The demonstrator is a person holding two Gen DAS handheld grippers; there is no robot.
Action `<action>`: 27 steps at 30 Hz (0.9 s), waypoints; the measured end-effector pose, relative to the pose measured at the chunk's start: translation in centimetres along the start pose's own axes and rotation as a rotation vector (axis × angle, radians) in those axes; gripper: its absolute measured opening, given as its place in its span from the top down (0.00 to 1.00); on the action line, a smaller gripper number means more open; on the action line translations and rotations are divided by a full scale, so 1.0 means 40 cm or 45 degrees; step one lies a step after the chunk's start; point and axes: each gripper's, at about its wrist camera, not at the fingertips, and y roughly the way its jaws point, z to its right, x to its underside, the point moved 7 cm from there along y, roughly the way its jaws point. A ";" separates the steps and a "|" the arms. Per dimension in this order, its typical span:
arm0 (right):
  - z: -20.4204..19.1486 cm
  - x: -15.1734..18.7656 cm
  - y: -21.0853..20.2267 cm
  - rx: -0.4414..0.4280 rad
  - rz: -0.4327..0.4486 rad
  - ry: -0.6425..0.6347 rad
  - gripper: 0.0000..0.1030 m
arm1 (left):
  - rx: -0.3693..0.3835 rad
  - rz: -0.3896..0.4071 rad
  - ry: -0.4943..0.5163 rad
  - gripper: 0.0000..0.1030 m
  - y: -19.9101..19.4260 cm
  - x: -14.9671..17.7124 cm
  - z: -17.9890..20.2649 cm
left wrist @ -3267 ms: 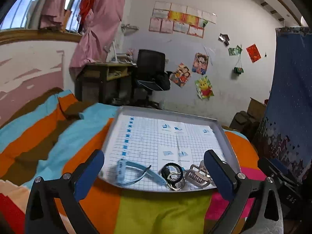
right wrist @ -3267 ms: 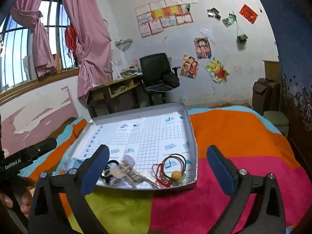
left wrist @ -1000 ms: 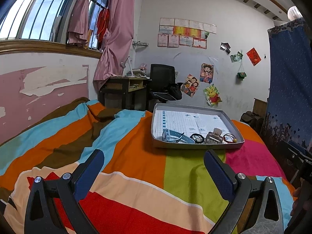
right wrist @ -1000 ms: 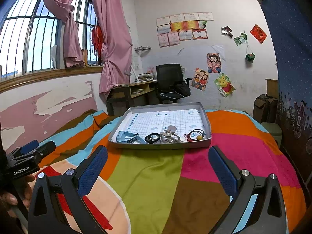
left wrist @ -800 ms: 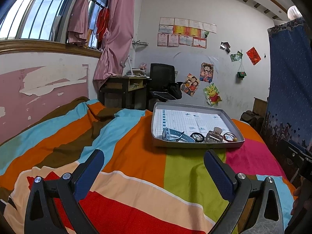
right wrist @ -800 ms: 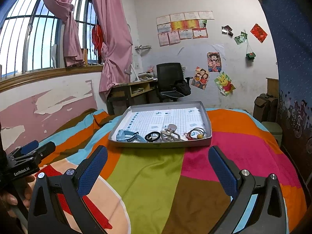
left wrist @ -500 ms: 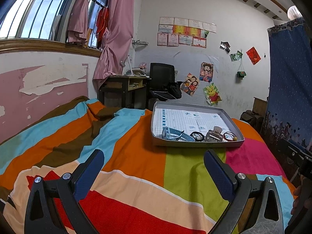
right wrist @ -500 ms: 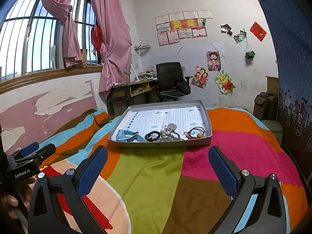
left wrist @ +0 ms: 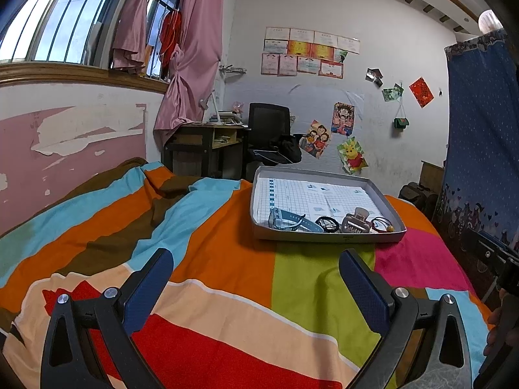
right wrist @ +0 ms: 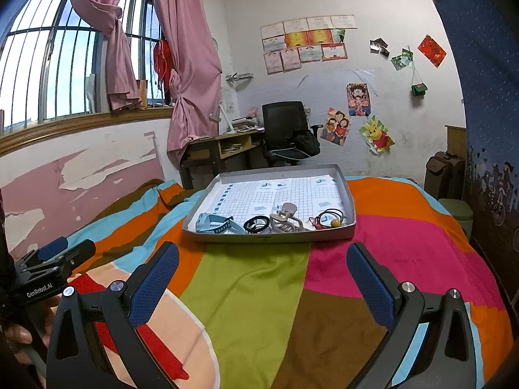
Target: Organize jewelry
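A grey tray (left wrist: pixel 327 236) lined with grid paper sits on the striped bedspread; it also shows in the right wrist view (right wrist: pixel 269 237). Along its near edge lie a light blue watch (left wrist: pixel 287 219) (right wrist: pixel 215 222), a black ring-shaped band (left wrist: pixel 327 222) (right wrist: pixel 257 223), a beige hair claw clip (left wrist: pixel 356 221) (right wrist: pixel 285 218) and a black-and-red cord with a yellow bead (left wrist: pixel 384 224) (right wrist: pixel 329 218). My left gripper (left wrist: pixel 256 283) and right gripper (right wrist: pixel 262 277) are both open and empty, well short of the tray.
The bedspread (left wrist: pixel 227 259) has wide coloured stripes and folds at the left. A desk (left wrist: pixel 207 146) and black office chair (left wrist: pixel 269 136) stand behind the bed. A blue curtain (left wrist: pixel 480 149) hangs at the right. The left gripper shows in the right wrist view (right wrist: pixel 48 259).
Since 3.3 s ago both grippers have pulled far back from the tray, which now looks small and distant. Over the last second the views barely shift.
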 end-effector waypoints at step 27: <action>0.008 0.015 0.018 -0.004 -0.033 0.012 0.01 | 0.012 -0.027 -0.020 0.00 0.005 0.009 0.012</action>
